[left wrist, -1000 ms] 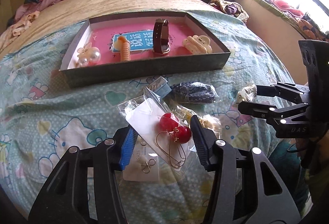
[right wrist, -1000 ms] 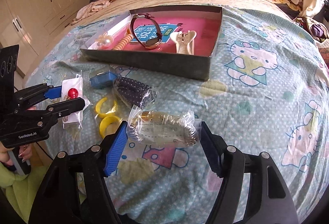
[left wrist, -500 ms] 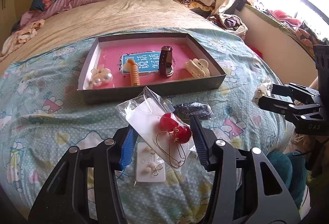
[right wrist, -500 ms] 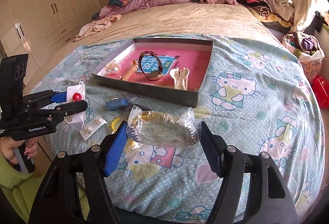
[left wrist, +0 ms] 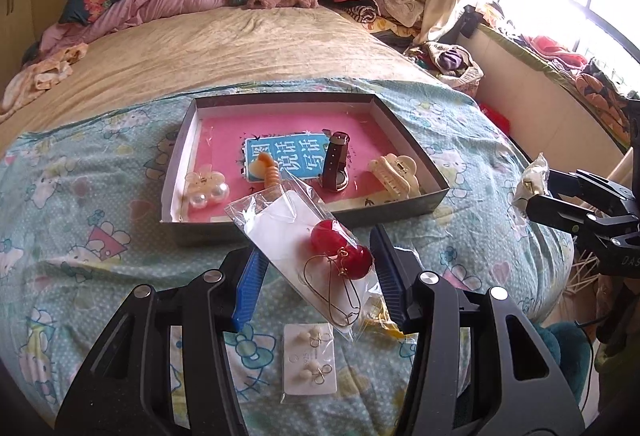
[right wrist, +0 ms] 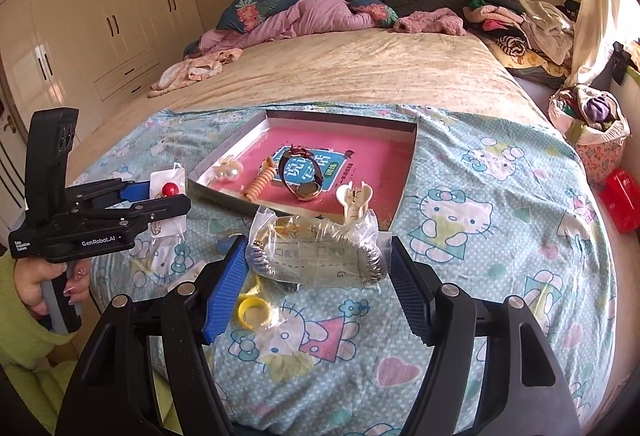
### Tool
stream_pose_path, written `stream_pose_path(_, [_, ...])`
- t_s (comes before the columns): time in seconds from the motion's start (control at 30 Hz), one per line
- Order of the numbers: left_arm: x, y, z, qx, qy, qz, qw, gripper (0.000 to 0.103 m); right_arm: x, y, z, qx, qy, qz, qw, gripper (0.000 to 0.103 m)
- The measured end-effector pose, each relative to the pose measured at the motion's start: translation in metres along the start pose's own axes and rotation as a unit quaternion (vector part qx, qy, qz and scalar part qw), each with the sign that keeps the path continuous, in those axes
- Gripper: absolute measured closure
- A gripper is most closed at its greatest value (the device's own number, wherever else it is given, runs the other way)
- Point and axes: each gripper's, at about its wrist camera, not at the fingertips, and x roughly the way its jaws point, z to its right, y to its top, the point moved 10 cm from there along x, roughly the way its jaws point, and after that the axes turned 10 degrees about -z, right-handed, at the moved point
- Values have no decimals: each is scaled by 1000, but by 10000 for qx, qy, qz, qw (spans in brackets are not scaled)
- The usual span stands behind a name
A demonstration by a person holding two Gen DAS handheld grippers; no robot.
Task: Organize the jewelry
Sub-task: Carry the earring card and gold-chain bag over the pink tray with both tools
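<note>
My left gripper is shut on a clear bag of red ball earrings on a white card, held above the bed. My right gripper is shut on a clear bag holding a coiled metal bracelet, also off the bed. Beyond both lies the shallow box tray with a pink floor. It holds a pearl clip, an orange spiral tie, a brown watch and a cream claw clip. The right wrist view shows the left gripper at the left, gripped by a hand.
An earring card and yellow rings lie on the cartoon-print sheet near the bed's front edge. Crumpled bedding and clothes are heaped at the headboard and far right. A bag of clothes stands on the floor at the right.
Both grippers have risen from the bed with their bags still clamped. The tray and the loose items on the sheet now look farther below.
</note>
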Motion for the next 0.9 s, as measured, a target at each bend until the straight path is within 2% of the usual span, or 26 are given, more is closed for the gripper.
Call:
stream_pose_path(0.63, [34,36,-27,-301,-62,-1,9995,61,29,45,24,27,-92,-31,9999,36])
stream_pose_path(0.9, [50,50,-37,-442,-142,51,9989,61,49,53,28,48,-120,-93,9999,35])
